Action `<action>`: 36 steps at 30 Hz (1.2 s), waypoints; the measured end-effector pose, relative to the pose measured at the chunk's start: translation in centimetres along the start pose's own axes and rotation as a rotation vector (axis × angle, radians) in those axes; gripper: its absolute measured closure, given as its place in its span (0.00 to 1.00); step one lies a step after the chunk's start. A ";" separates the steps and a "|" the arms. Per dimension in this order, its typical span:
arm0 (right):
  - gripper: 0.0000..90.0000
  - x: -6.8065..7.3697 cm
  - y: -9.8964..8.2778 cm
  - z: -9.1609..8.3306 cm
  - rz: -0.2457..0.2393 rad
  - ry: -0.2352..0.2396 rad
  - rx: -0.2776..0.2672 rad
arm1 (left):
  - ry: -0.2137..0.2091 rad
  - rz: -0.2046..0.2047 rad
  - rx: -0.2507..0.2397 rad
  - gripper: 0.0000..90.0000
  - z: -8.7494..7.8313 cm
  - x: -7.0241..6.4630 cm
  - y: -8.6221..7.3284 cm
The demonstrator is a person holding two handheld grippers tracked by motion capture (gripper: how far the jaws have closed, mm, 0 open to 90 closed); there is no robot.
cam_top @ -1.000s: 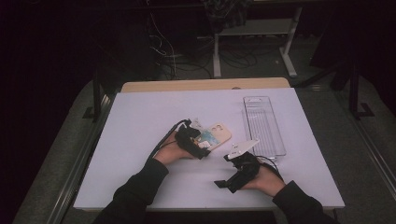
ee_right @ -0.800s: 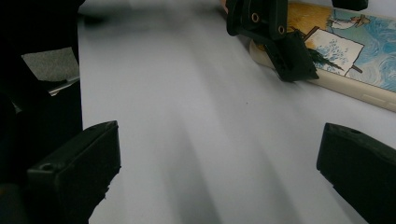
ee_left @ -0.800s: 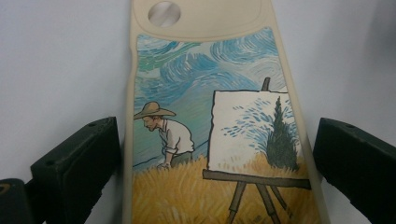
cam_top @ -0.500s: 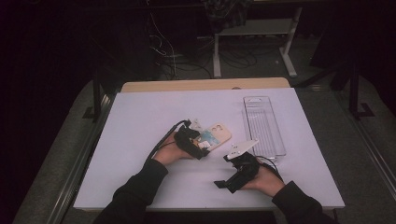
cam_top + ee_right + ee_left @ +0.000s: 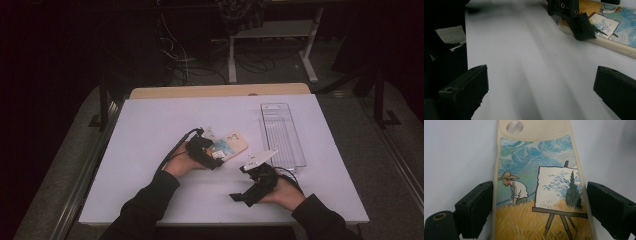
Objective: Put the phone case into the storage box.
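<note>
**Tongs close in on a painted phone case**

We see the left tongs (image 5: 537, 207) straddling the phone case (image 5: 536, 195), which lies flat on the white worktop (image 5: 150, 130) just left of the clear plastic tray (image 5: 282, 135). Its back, printed with a painter in a straw hat beside an easel, faces up. The jaws have just been closing with the case between them: in the left gripper view the left jaw stands at the case's long edge, perhaps already brushing it, while a sliver of worktop separates the right jaw from the other edge, so we judge the case not yet gripped. The right tongs (image 5: 540, 92) rest on the near side of the case, released and holding nothing, their jaws wide over bare worktop, with the case and the other tongs ahead of them in their own view. We judge the step in hand to be the grasp of the case across its width. The next move calls for the left jaws to finish closing squarely on both long edges before any lift, since a lopsided pinch could let the smooth case twist or slide away.
</note>
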State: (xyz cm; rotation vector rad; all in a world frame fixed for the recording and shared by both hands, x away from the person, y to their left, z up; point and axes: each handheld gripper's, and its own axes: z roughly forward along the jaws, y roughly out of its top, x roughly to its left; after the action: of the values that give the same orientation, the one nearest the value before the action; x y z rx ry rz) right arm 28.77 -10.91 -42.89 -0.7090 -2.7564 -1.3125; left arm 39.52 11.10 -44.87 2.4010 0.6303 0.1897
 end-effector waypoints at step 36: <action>0.00 -0.2 0.0 -0.2 0.006 -0.005 -0.011 | 0.016 -0.026 -0.054 0.13 -5.8 0.9 0.2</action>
State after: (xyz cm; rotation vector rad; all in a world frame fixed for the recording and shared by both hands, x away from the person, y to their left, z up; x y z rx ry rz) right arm 28.89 -11.11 -42.83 -0.7220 -2.7513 -1.3270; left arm 38.76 14.63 -40.28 2.3402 0.6547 0.2129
